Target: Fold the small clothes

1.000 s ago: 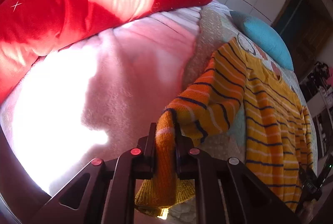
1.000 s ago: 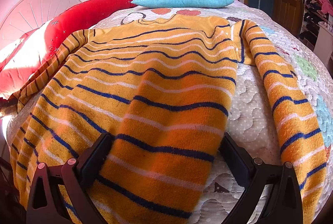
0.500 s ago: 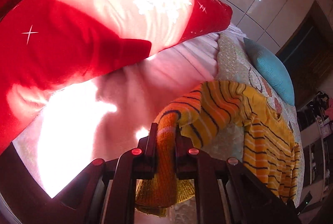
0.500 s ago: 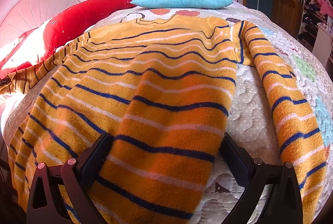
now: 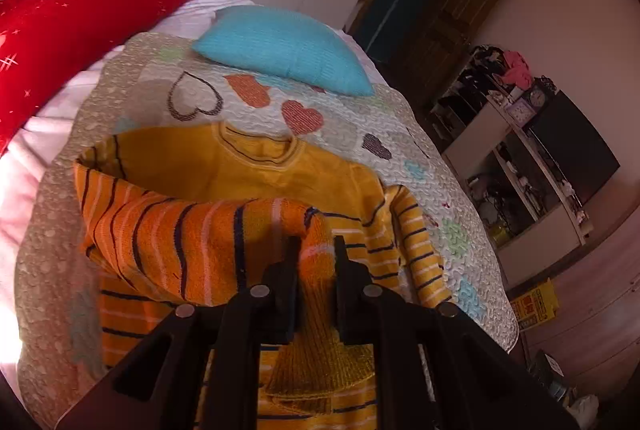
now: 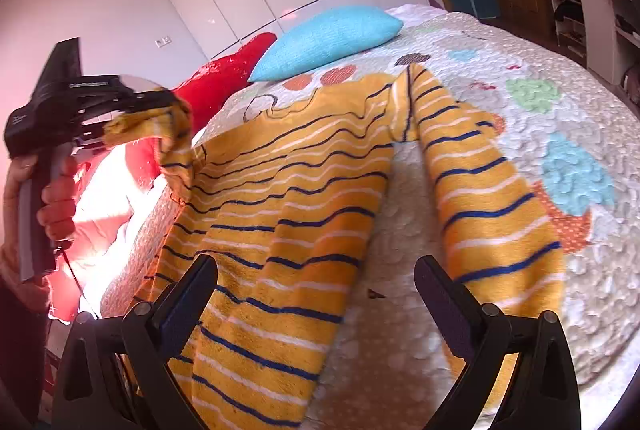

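Orange-yellow knit fills the near view: the left gripper (image 5: 316,262) has the ribbed cuff of the striped sweater's sleeve (image 5: 200,242) between its black fingers, and the jaws are just starting to open, the cuff hanging below them. From that pinch the sleeve runs away to the gripper's left, lifted clear of the bed, then bends down to the shoulder. So the long axis of the lifted piece lies crosswise in front of the gripper, over the chest of the yellow, navy-striped knitted sweater (image 6: 288,190), which lies flat on the heart-patterned quilted bedspread (image 5: 360,134) with its collar on the far side.

Over to the right gripper (image 6: 316,294): jaws spread wide, nothing held, poised over the hem with the sweater body running straight ahead of it. The other sleeve (image 6: 488,190) lies flat just to its right, along the same line. That one is clearly the right hand's job, I'd say, while the left is placed to drop its sleeve across the body.

Further off, a turquoise ribbed pillow (image 5: 280,46) sits beyond the collar and a red pillow (image 5: 80,22) to its left.
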The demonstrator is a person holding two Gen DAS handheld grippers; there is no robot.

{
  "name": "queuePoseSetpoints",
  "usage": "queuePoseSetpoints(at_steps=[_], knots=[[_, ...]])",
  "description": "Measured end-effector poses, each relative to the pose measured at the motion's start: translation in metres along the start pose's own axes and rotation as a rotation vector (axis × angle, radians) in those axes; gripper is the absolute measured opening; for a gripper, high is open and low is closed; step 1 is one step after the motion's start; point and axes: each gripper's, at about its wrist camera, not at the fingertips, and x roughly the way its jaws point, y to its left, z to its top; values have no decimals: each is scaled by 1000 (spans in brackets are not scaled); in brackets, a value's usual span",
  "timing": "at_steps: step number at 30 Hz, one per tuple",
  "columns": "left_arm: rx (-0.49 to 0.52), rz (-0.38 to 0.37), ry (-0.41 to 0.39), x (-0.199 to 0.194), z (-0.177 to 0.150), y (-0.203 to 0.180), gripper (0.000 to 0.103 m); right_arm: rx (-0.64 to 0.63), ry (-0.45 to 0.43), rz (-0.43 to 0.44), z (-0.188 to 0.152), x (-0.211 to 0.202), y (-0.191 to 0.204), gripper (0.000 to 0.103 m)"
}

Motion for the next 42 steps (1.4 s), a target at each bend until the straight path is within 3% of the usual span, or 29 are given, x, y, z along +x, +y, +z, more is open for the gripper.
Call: queuePoseSetpoints(at_steps=[3,7,8,10,13,16,19,23,25,27,28,29,32,37,40,42], knots=[[-11,-23,73,43,-12,-26,37,9,-6,-38,-2,-21,-17,102],[-19,-66,127,49,-41,-30,44,23,-4,-54,-4,-34,-33,102],[2,-42,117,40,-49,-29,46,32,0,-48,-3,-33,-35,102],[59,39,70,17,-66,-21,59,37,10,-17,-1,-30,-36,102],[124,191,-21,-27,-91,-5,72,2,7,13,14,-13,-17,94],[109,307,-68,-63,-116,24,73,-11,24,51,36,17,0,87],[21,370,-85,-89,-141,58,73,68,88,70,53,61,2,85],[-133,340,-97,-121,-173,97,73,304,170,161,68,114,-15,85],[-182,322,-99,-129,-187,109,73,424,184,159,70,134,-25,85],[-199,322,-101,-133,-195,116,73,511,181,159,71,146,-33,61],[-206,324,-103,-133,-198,118,73,532,193,139,72,152,-35,26],[-214,322,-102,-133,-201,120,73,542,213,122,74,157,-37,17],[-232,308,-93,-130,-206,125,73,493,208,128,98,156,-26,14],[-222,308,-128,-133,-202,123,73,269,44,251,170,101,28,13],[-219,310,-143,-133,-202,123,73,168,-18,217,181,83,42,17],[-222,309,-127,-129,-205,124,73,131,25,93,171,93,32,47]])
